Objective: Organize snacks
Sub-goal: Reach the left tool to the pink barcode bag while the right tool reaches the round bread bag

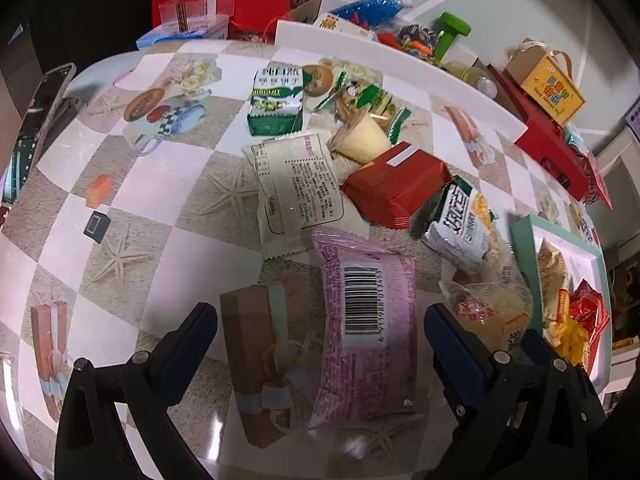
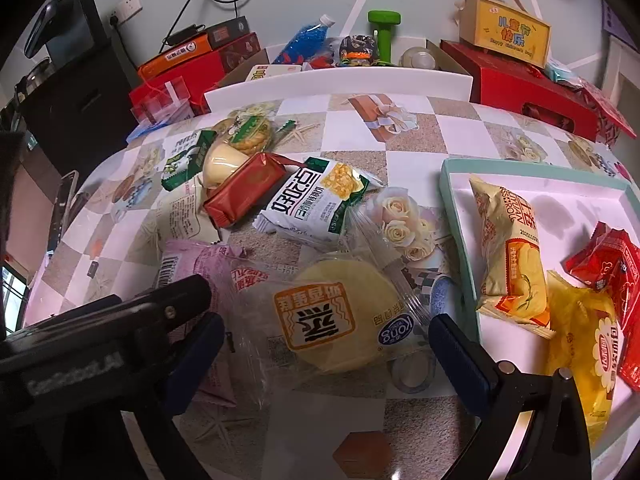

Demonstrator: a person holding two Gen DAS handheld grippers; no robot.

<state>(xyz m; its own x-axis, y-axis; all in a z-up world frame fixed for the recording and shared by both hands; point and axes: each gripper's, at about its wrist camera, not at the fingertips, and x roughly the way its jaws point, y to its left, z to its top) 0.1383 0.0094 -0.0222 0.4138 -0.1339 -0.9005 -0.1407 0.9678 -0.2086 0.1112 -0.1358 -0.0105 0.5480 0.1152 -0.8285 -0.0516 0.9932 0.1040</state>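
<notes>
Left gripper: its fingers stand wide apart and hold nothing; the pink plastic snack packet with a barcode lies flat on the counter between them, not touched as far as I can see.

Right gripper: its fingers are also spread wide and empty; the clear plastic bag with a round pale yellow cake lies between them, just beside the mint-green tray.

Mint-green tray: at 3 o'clock in the right wrist view; it already holds a yellow bread packet, a yellow cake packet and red wrapped snacks.

Pile of loose snacks: at 12 o'clock from the pink packet lie a cream-white paper-look packet, a red foil packet and a green and white cracker bag; they overlap each other.

Handling of pink packet: I judge it light and soft, with slippery film; a grip across the short width, near the middle, seems best.

Handling of round cake bag: probably light and easy to crush, and the loose clear film can slip; take it at the cake's edges with a gentle squeeze, or at the sealed end.

Risk: a hard squeeze may break the cake.
</notes>
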